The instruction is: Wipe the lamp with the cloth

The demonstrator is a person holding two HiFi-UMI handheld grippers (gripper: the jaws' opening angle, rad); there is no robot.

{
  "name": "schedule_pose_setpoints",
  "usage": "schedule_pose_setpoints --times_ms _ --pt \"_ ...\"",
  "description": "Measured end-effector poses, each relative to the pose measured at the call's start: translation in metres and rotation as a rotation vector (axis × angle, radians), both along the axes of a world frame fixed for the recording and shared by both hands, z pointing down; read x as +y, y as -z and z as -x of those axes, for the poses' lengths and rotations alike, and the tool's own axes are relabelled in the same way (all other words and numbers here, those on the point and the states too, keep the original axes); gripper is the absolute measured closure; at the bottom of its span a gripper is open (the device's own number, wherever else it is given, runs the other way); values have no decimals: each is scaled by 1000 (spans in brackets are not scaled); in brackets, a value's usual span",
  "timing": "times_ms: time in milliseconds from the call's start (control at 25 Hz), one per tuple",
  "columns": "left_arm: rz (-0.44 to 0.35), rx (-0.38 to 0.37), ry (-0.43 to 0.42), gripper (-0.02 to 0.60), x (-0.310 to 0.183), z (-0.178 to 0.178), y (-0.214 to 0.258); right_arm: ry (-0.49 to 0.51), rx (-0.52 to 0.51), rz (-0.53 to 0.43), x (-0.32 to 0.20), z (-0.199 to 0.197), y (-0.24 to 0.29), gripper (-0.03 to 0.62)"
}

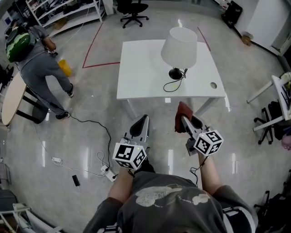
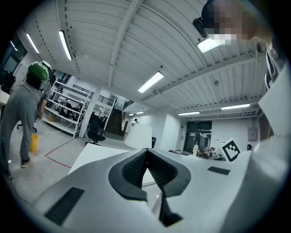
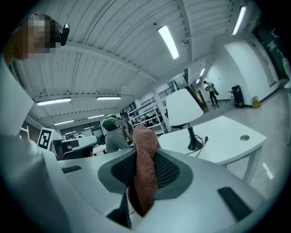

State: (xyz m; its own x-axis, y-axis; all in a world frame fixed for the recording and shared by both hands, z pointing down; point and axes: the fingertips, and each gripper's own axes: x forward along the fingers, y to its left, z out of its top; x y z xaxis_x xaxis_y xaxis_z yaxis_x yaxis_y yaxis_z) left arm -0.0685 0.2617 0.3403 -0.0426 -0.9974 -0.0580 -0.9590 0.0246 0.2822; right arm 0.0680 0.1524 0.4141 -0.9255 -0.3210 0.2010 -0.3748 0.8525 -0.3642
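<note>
A white-shaded lamp (image 1: 179, 48) on a black base stands on the white table (image 1: 141, 68), its black cord looped in front of it. The lamp (image 3: 183, 108) also shows in the right gripper view. My right gripper (image 1: 182, 119) is shut on a reddish-brown cloth (image 1: 183, 114), which sticks up between its jaws (image 3: 145, 168), short of the table's near edge. My left gripper (image 1: 144, 119) is held beside it over the floor, shut with nothing in it (image 2: 146, 154).
A person (image 1: 32, 63) in grey with a green helmet stands at the left by a round wooden table (image 1: 11, 98). Cables and a power strip (image 1: 107, 172) lie on the floor. An office chair (image 1: 132, 11) is beyond the table; a chair (image 1: 277, 113) stands right.
</note>
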Motion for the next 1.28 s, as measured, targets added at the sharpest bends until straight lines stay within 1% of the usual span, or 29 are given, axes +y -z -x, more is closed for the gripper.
schedule_pose_setpoints --times_ms 160,280,480,560,720,880,1080,1280 --pt "6 27 -32 574 -20 50 -5 -30 3 6 -20 51 2 503" --pt "9 33 -47 574 -29 86 -2 -46 8 10 -25 84 5 503" --pt "1 27 -72 574 -44 133 -3 -71 11 16 -32 126 3 503" --pt "2 25 -81 574 -56 141 -6 -75 22 18 -41 135 -1 503" --pt "26 26 -99 574 -86 143 -17 -86 39 32 -68 141 -15 503" --pt "53 24 -108 574 -119 155 -28 -77 28 38 -97 161 -27 503" --pt "58 -13 -127 574 -158 171 -19 -69 0 31 -137 188 -26 503" --pt "55 -5 -130 574 -192 191 -11 -60 -23 5 -163 215 -12 503"
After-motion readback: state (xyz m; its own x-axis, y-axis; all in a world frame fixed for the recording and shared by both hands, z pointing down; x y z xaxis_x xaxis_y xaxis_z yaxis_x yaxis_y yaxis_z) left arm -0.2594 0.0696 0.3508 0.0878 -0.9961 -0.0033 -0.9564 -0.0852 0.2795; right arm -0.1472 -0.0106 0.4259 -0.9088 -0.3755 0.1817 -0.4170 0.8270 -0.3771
